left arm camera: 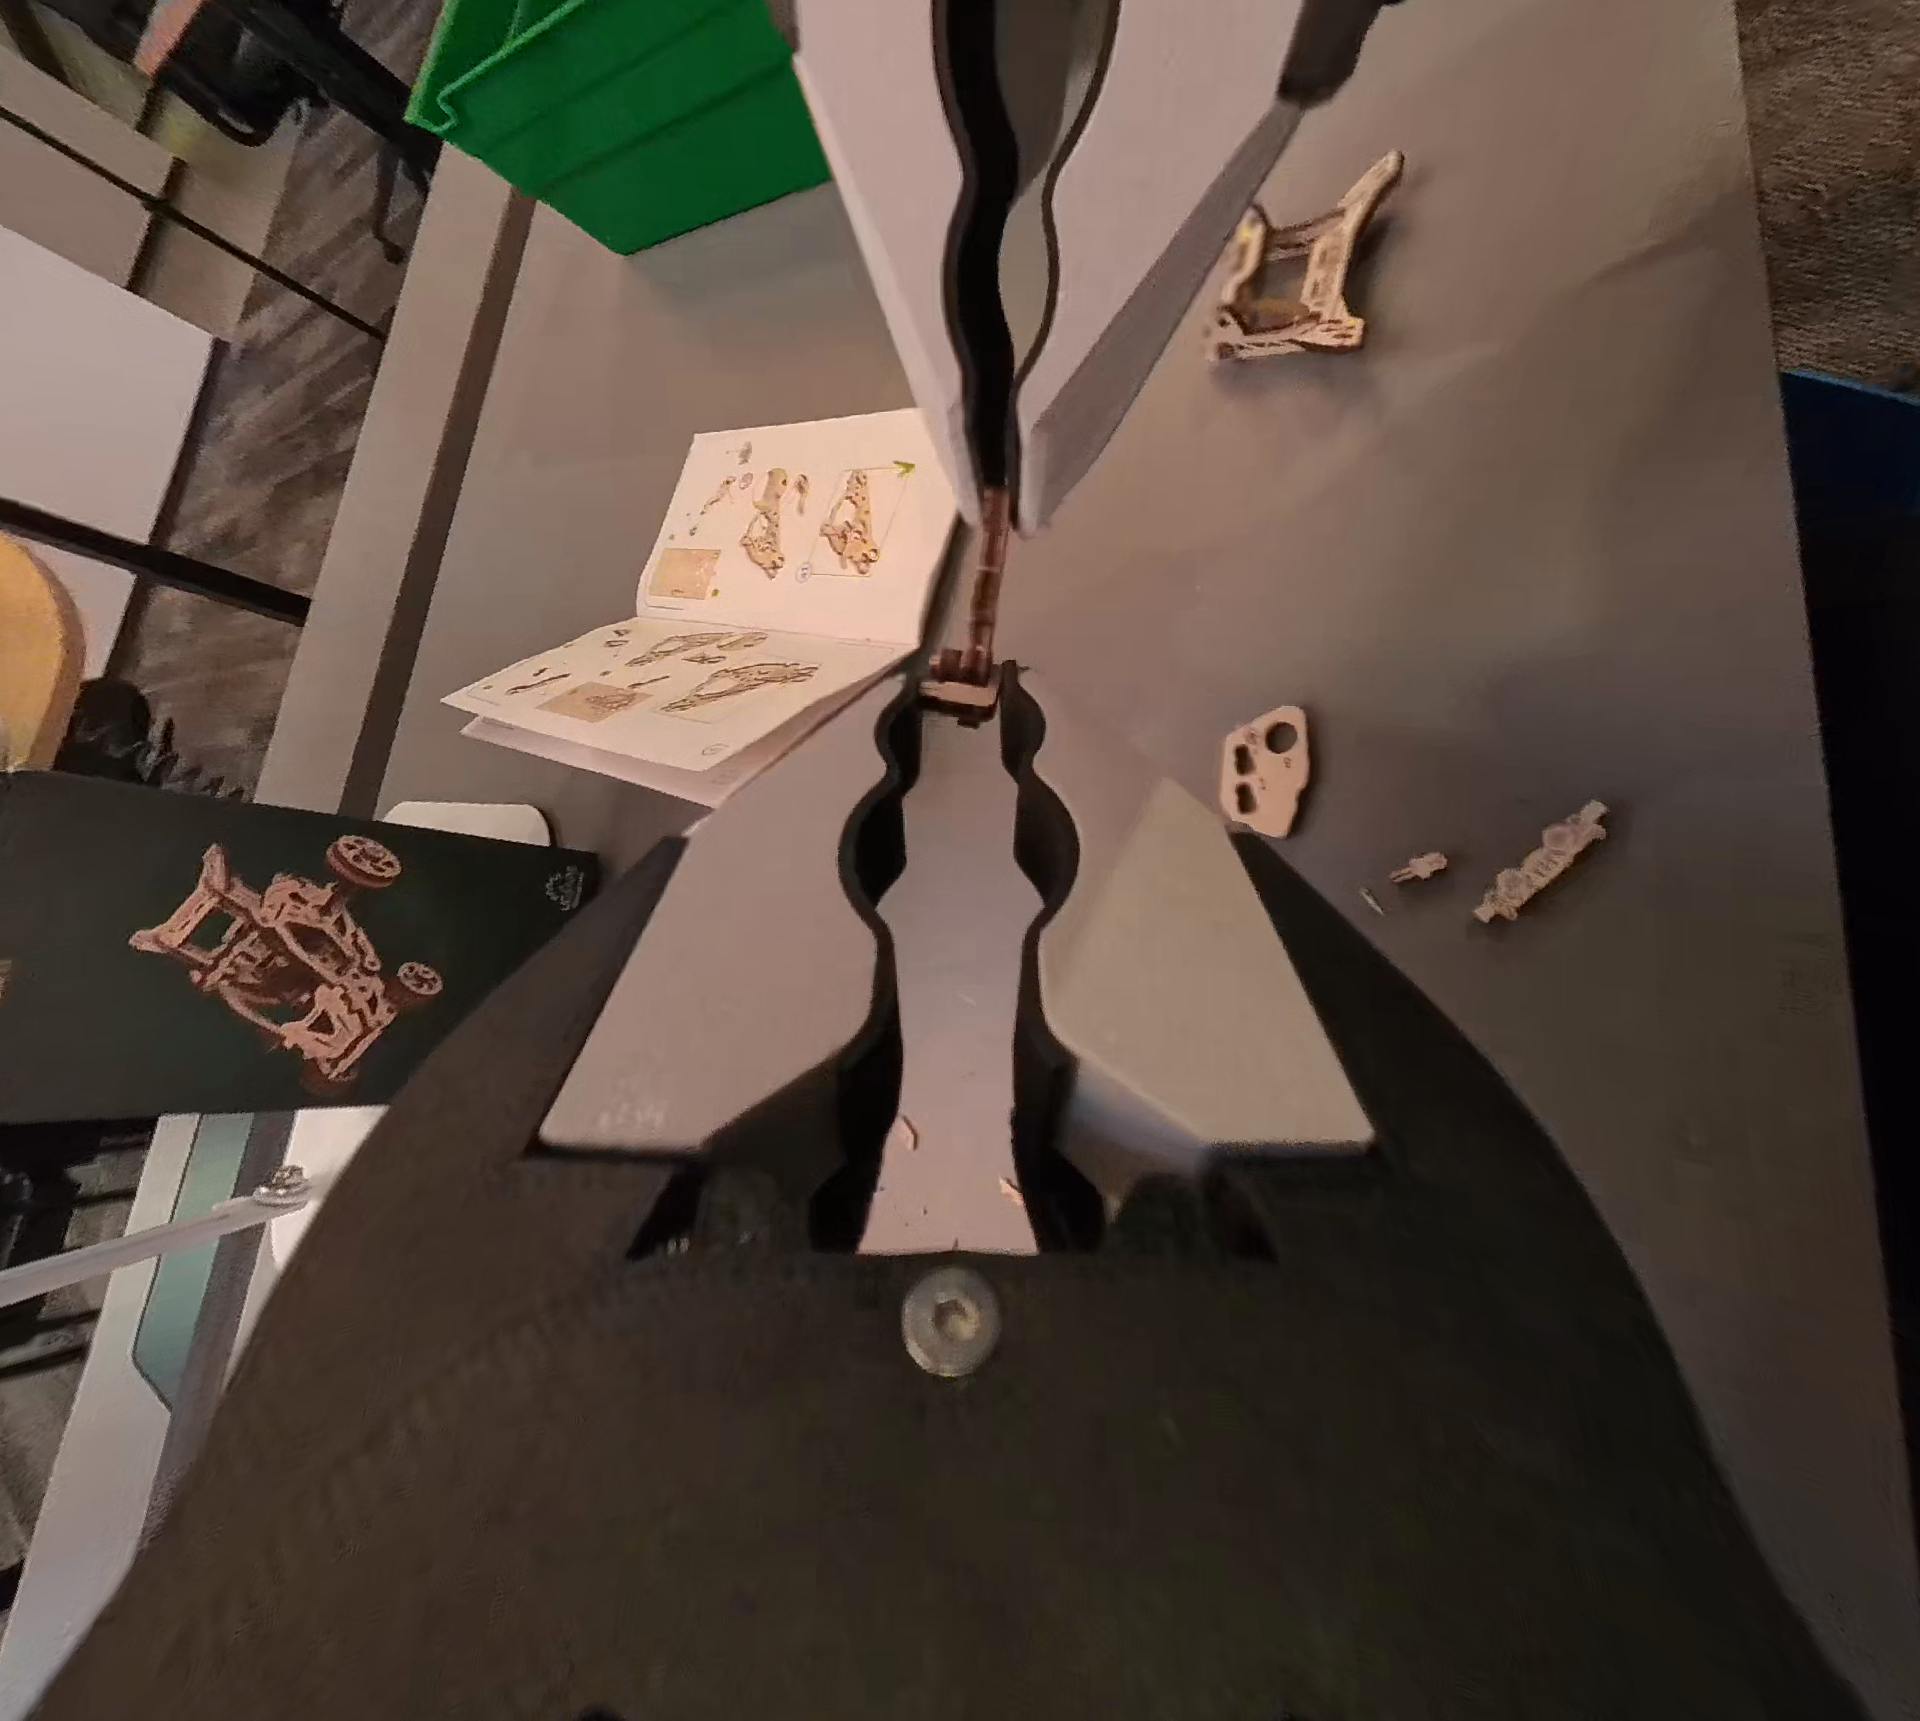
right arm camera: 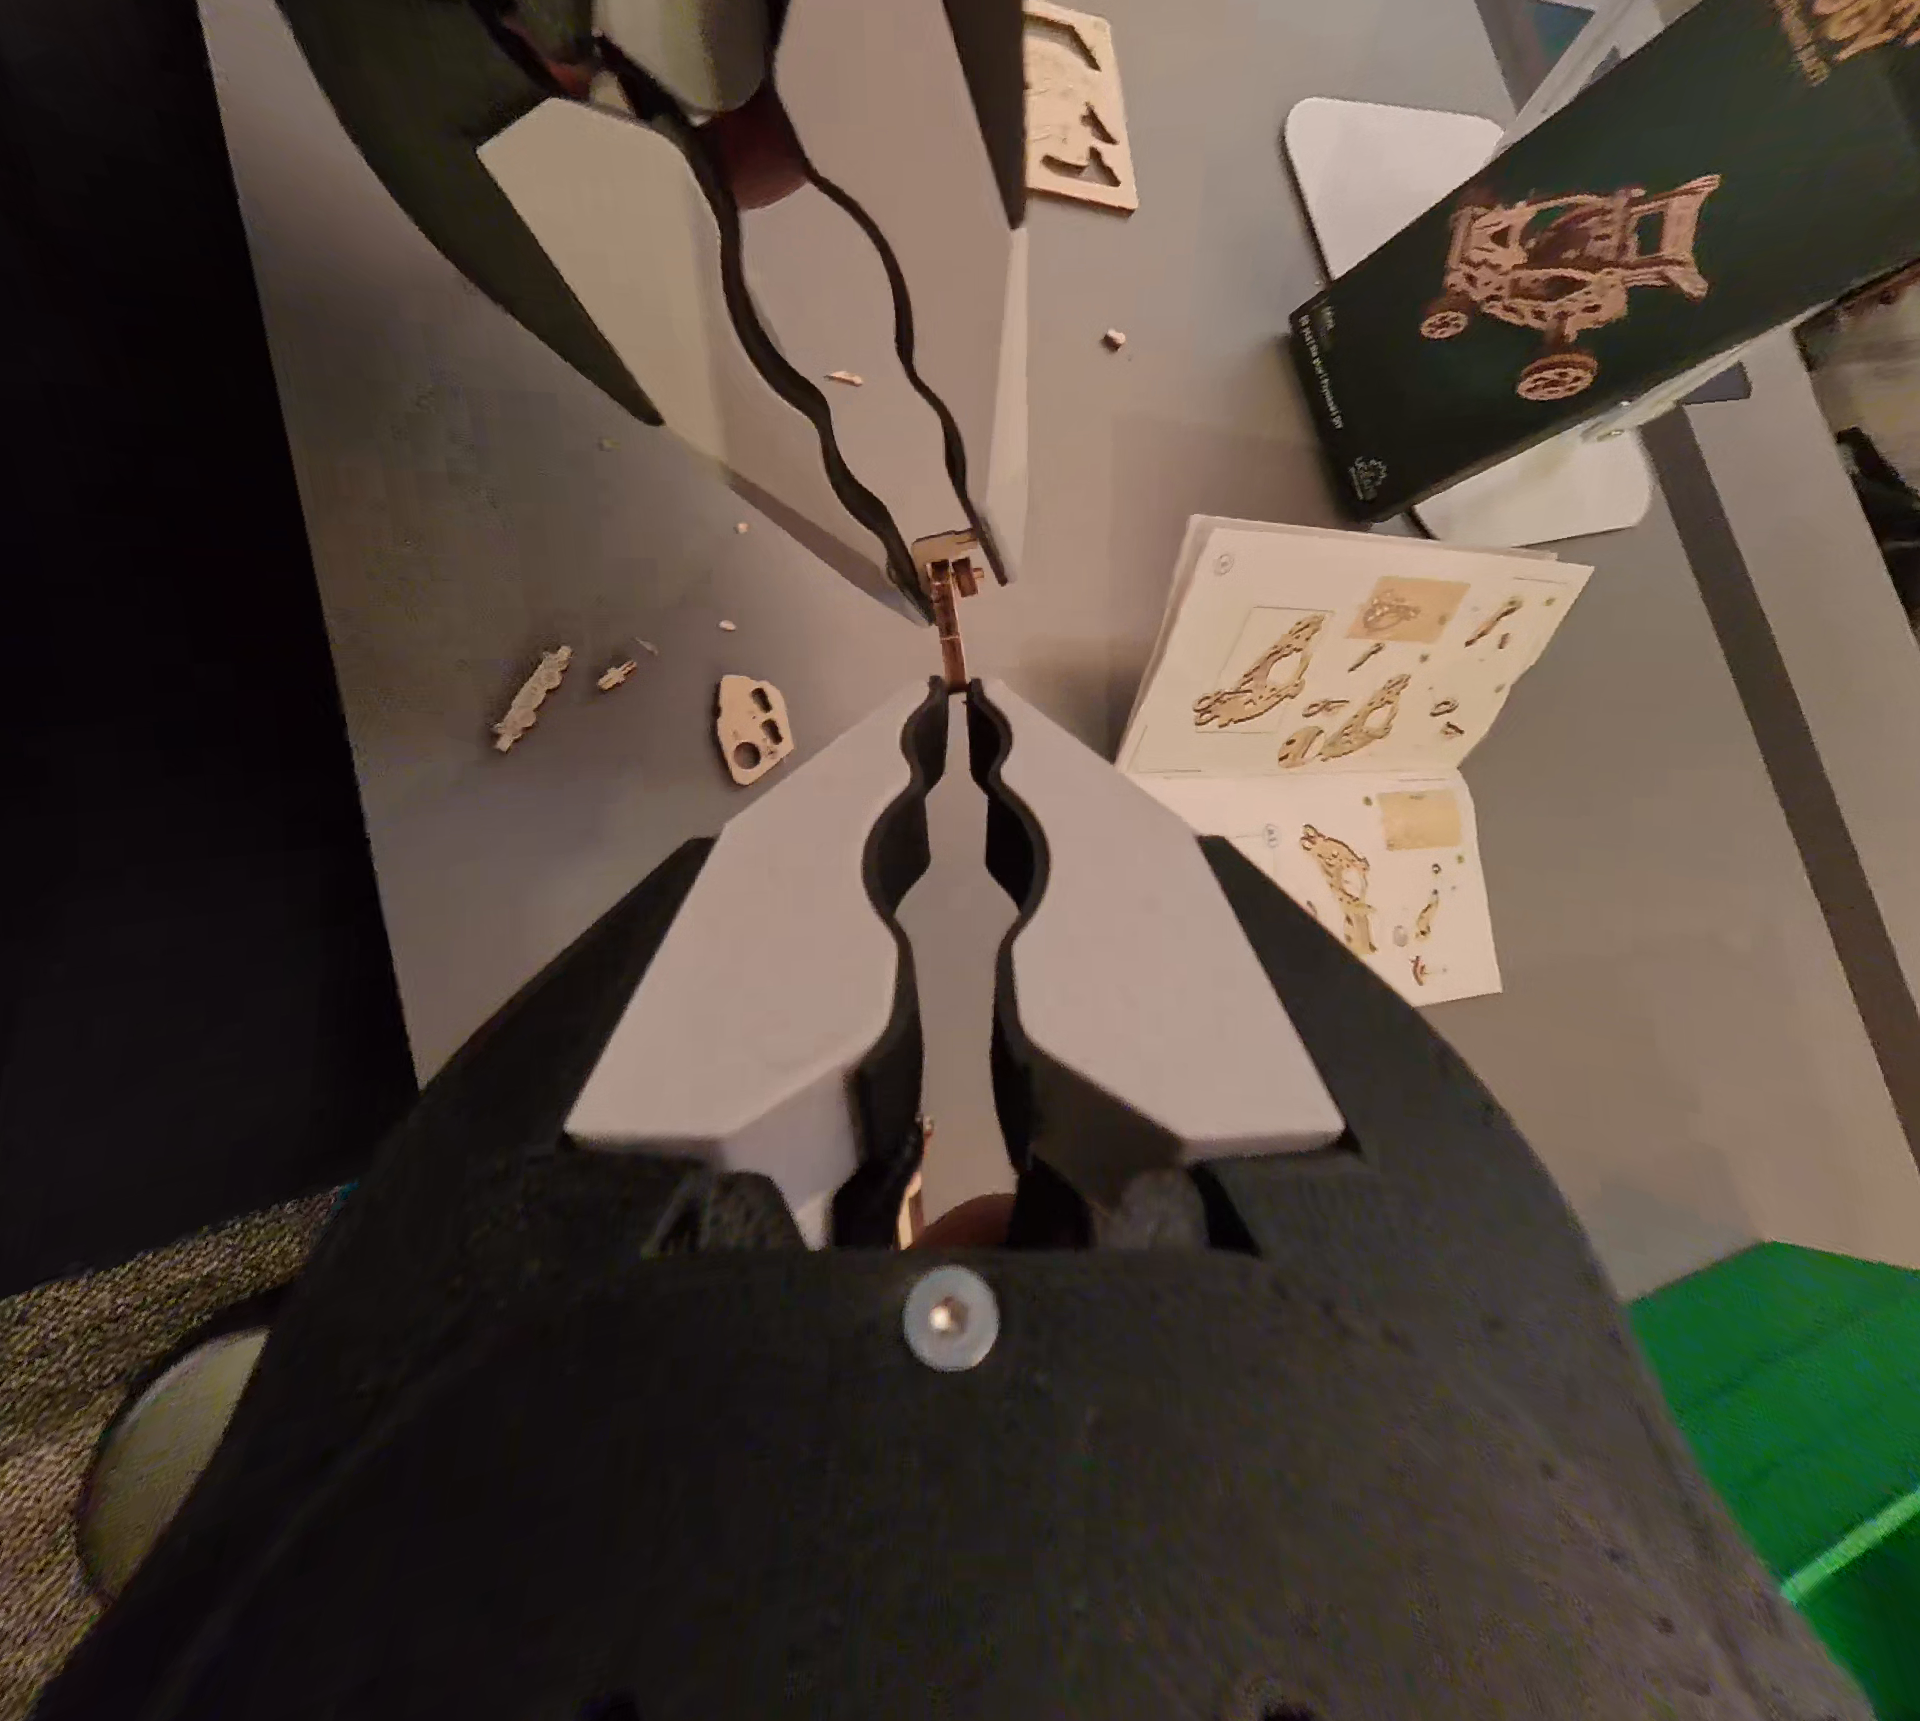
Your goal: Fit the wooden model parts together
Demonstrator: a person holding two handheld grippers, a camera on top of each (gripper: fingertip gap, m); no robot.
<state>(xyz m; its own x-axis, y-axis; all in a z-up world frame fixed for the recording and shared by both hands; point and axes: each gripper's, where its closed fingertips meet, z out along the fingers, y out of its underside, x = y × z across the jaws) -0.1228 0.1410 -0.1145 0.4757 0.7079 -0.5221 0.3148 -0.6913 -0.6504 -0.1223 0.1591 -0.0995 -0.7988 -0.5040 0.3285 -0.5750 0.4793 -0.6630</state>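
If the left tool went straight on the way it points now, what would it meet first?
Most likely the right tool, which faces it tip to tip. The left tool grips a small wooden block on the end of the thin wooden strip that the right one holds. Exact depth is unclear.

The green bin (left arm camera: 623, 40) and the dark box (left arm camera: 260, 944) run off the picture edges, the right hand-held gripper (right arm camera: 951, 684) hides the near end of the thin wooden strip (right arm camera: 948, 632) it clamps, and the small wooden bits (right arm camera: 613, 677) on the tabletop (right arm camera: 468, 476) are too tiny to identify.
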